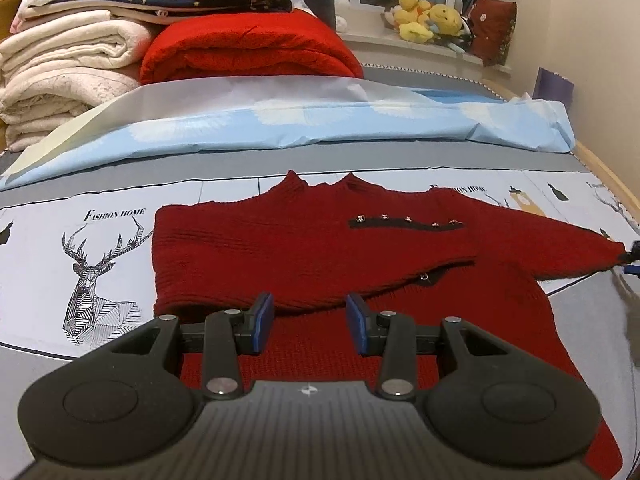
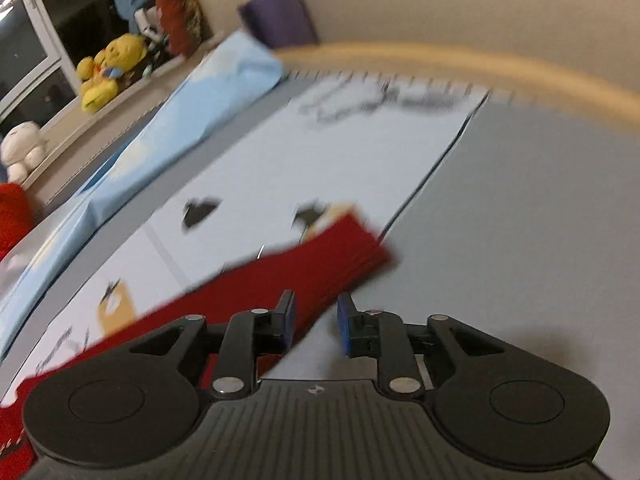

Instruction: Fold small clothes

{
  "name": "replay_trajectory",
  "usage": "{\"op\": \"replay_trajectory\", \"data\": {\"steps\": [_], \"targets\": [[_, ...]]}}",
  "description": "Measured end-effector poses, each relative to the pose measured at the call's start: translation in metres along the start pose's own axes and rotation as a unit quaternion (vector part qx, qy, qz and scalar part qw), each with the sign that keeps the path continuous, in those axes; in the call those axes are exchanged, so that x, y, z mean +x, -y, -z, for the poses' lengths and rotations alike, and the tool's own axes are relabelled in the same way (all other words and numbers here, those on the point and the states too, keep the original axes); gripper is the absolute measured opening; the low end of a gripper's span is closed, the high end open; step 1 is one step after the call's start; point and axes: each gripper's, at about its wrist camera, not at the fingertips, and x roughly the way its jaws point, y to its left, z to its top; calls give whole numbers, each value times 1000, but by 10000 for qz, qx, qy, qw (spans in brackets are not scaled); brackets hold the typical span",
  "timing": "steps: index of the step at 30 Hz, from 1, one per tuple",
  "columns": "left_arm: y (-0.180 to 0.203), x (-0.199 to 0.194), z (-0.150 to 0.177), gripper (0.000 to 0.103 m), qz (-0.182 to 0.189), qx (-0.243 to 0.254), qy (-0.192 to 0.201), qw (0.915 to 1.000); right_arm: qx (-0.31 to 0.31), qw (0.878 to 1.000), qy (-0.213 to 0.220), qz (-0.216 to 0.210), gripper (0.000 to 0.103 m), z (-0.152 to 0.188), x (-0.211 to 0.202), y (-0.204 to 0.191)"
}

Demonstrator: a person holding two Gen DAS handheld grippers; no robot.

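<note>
A dark red knit sweater [image 1: 304, 248] lies flat on the printed bed cover [image 1: 48, 240], collar away from me. One sleeve is folded across its chest; the other sleeve [image 1: 560, 248] stretches out to the right. My left gripper [image 1: 310, 320] hovers over the sweater's lower part, jaws apart, with nothing between the blue pads [image 1: 262, 320]. In the blurred right wrist view, my right gripper [image 2: 315, 320] is open over the outstretched sleeve [image 2: 320, 264], whose cuff lies just ahead of the fingertips. The pads do not press on the cloth.
Folded white towels [image 1: 60, 80], a bright red blanket [image 1: 248, 48] and a light blue sheet [image 1: 320, 124] lie at the bed's far side. Plush toys [image 1: 432, 20] sit on the window sill. A wooden bed edge [image 2: 520, 68] runs close on the right.
</note>
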Motion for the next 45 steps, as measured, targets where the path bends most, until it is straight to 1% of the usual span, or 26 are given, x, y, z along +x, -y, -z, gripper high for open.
{"op": "replay_trajectory", "data": {"steps": [2, 4, 5, 6, 8, 9, 10, 13, 15, 16, 19, 24, 26, 28, 29, 31, 32, 33, 34, 35, 36, 38, 42, 43, 44, 45], "targets": [[0, 0, 1, 44, -22, 32, -12, 10000, 188, 9997, -71, -135, 36, 7, 9, -8], [-1, 0, 0, 44, -37, 18, -3, 10000, 295, 9993, -175, -156, 35, 8, 22, -14], [-2, 0, 0, 44, -40, -5, 6, 10000, 227, 9995, -207, -112, 14, 6, 28, -18], [-4, 0, -1, 44, -45, -30, 12, 10000, 90, 9999, -98, 6, 9, 6, 27, -26], [-6, 0, -2, 44, -65, -83, 20, 9999, 183, 9996, 119, 178, 9, 0, 30, -28], [-8, -1, -3, 44, -65, -118, 27, 9999, 277, 9990, 116, 345, 9, 0, 32, -28], [-10, -2, -4, 44, -57, -149, 34, 9999, 240, 9986, 116, 465, 10, -1, 34, -31], [-16, -5, -8, 44, -59, -216, 60, 9997, -461, 9931, 234, 1049, 34, 7, 26, -58], [-23, -9, -10, 44, -77, -312, 100, 9994, -828, 9892, 283, 1174, 34, 15, 11, -76], [-27, -11, -11, 44, -81, -384, 112, 9992, -927, 9883, 444, 1128, 34, 19, -3, -85], [-41, -16, -15, 44, -102, -679, 126, 9976, -1096, 9905, 644, 520, 35, 34, -57, -118], [-54, -22, -14, 44, -243, -923, 99, 9954, -1370, 9887, 384, -463, 47, 70, -157, -198], [-55, -22, -12, 45, -311, -912, 72, 9953, -1541, 9813, 181, -1141, 62, 88, -188, -229], [-54, -23, -9, 46, -359, -875, 50, 9955, -1731, 9713, 89, -1630, 70, 113, -212, -255], [-53, -23, -8, 46, -388, -861, 40, 9955, -1862, 9660, 51, -1794, 72, 124, -217, -265], [-52, -21, -5, 46, -429, -825, 14, 9957, -2255, 9519, 16, -2074, 72, 150, -219, -282], [-51, -20, -4, 46, -447, -794, -3, 9958, -2517, 9440, 92, -2133, 72, 165, -216, -289], [-49, -19, -2, 46, -466, -742, -22, 9962, -2773, 9386, 132, -2048, 72, 177, -210, -294], [-47, -17, -1, 46, -494, -674, -39, 9965, -3002, 9374, 87, -1766, 72, 189, -202, -298], [-45, -15, -1, 46, -524, -609, -61, 9968, -3134, 9381, -113, -1472, 70, 196, -192, -303], [-43, -12, 0, 46, -550, -549, -89, 9969, -3138, 9379, -283, -1454, 71, 200, -184, -305], [-41, -6, 0, 46, -570, -517, -134, 9969, -3135, 9341, -501, -1630, 70, 204, -173, -309], [-33, 6, -2, 45, -488, -577, -190, 9970, -3294, 9295, -524, -1576, 70, 195, -166, -307], [-30, 9, -2, 39, -424, -566, -196, 9973, -3277, 9305, -518, -1551, 70, 192, -165, -304], [-26, 11, -3, 22, -372, -546, -204, 9976, -3244, 9324, -521, -1504, 70, 188, -163, -301], [-22, 15, -3, 16, -323, -520, -213, 9979, -3198, 9349, -541, -1437, 70, 183, -160, -298]]}}
